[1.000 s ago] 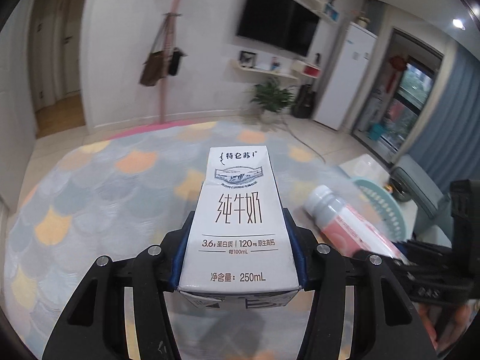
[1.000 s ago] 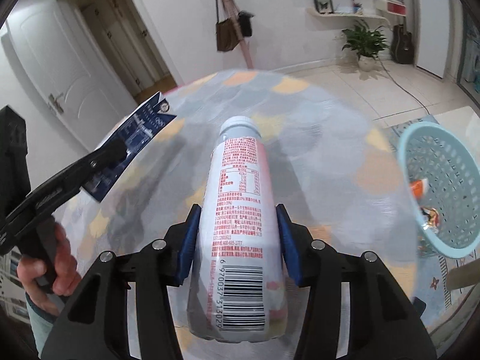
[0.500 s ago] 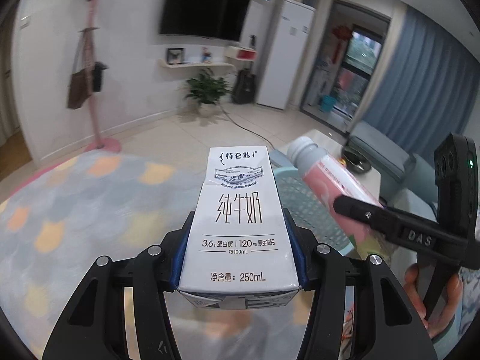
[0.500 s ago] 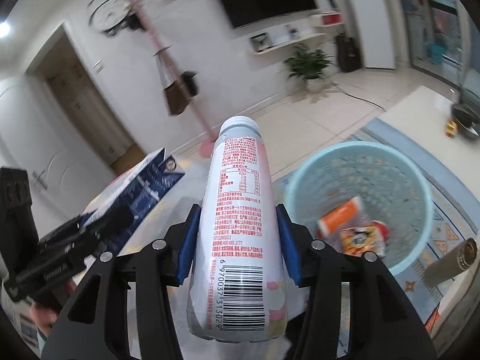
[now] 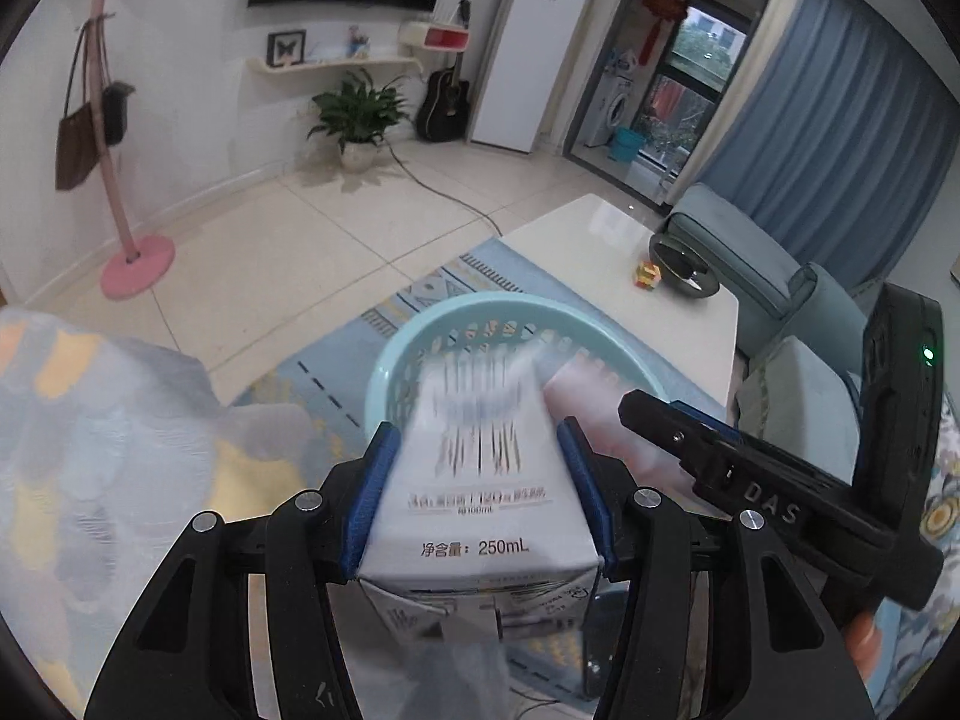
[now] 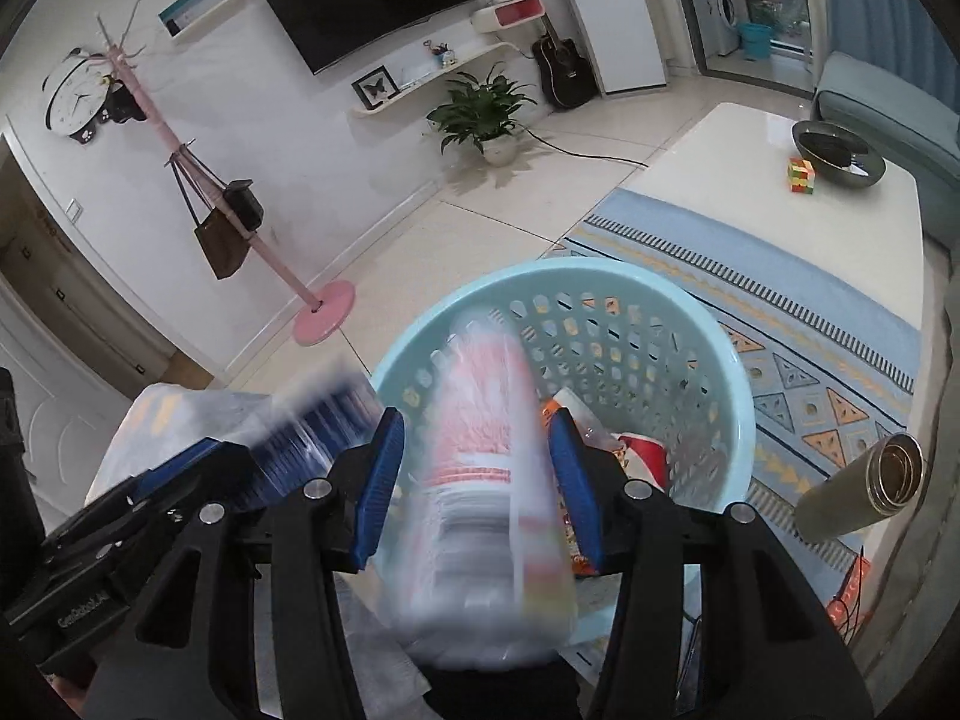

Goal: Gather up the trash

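Right wrist view: bottle (image 6: 486, 468) blurred, slipping from spread right claw (image 6: 480, 480) over basket (image 6: 708, 324) already holding wrappers; carton (image 5: 480, 480) likewise leaving loosened left claw (image 5: 480, 492).

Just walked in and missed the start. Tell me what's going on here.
A person is collecting trash with a hand-held gripper in each hand. The left hand-held gripper has a white milk carton between its blue pads, and the right hand-held gripper has a pink-and-white bottle. Both items are blurred and pointed down into the light blue basket, which already holds a few wrappers. Whether the grips have loosened is hard to tell.
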